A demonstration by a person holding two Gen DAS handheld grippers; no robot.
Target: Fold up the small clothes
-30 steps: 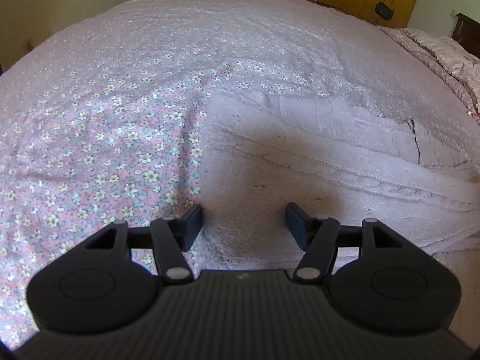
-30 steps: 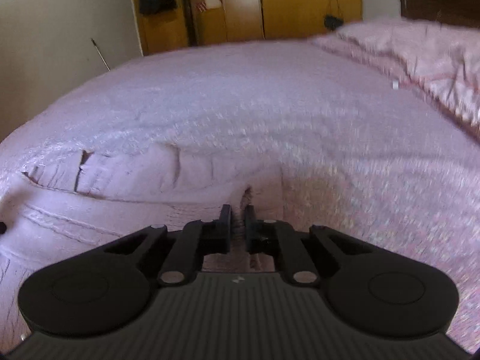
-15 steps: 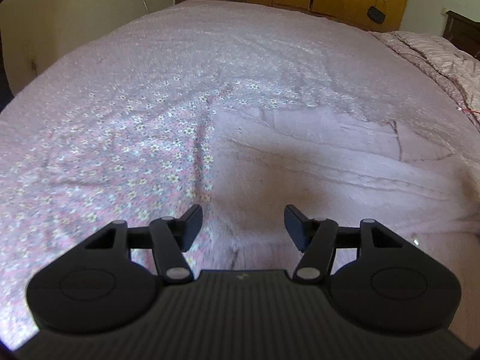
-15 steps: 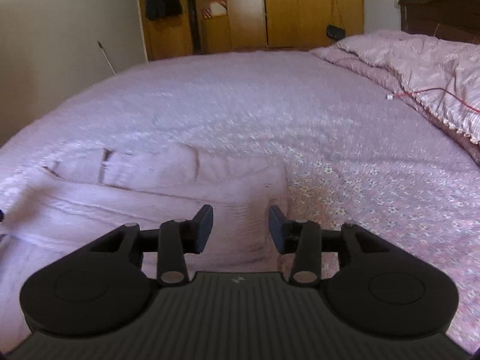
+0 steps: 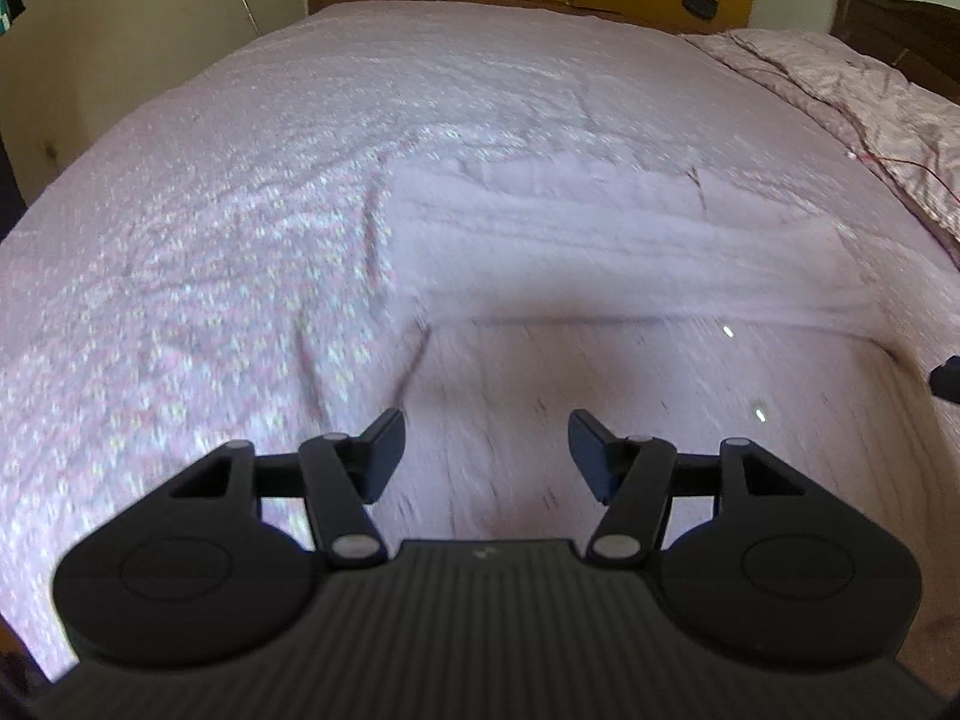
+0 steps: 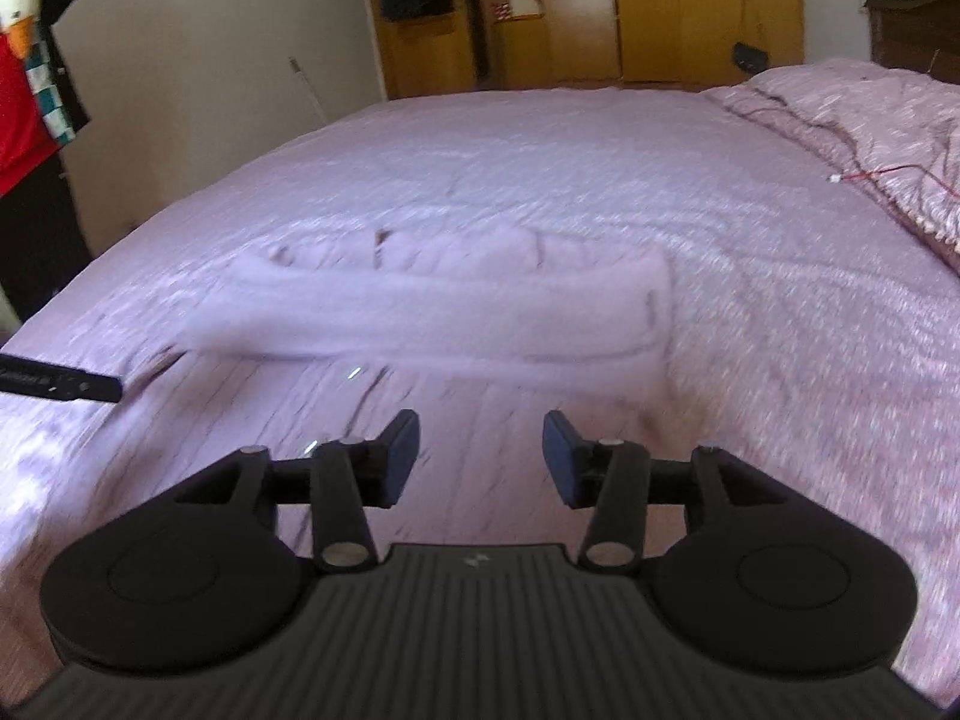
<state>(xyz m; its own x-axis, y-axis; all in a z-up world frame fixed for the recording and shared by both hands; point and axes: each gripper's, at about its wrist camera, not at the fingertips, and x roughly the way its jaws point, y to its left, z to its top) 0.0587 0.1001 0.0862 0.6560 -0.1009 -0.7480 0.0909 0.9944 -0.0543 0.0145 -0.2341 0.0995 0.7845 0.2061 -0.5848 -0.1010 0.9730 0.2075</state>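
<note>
A pale pink knitted garment (image 5: 600,252) lies flat on the bed, its far part folded over into a thick band, its near part spread toward me. It also shows in the right wrist view (image 6: 456,312). My left gripper (image 5: 483,450) is open and empty above the garment's near left part. My right gripper (image 6: 480,456) is open and empty above its near right part. The left gripper's fingertip (image 6: 90,387) shows at the left edge of the right wrist view. Both views are motion-blurred.
The bed carries a pink floral sheet (image 5: 210,270). A bunched pink quilt (image 6: 870,108) with a red cable (image 6: 870,174) lies at the right. Yellow wooden wardrobes (image 6: 660,6) stand behind. A person in red (image 6: 18,90) stands at the left.
My right gripper has opened and let go of the garment's folded edge. Both grippers have pulled back and up, so more of the garment shows in front of them.
</note>
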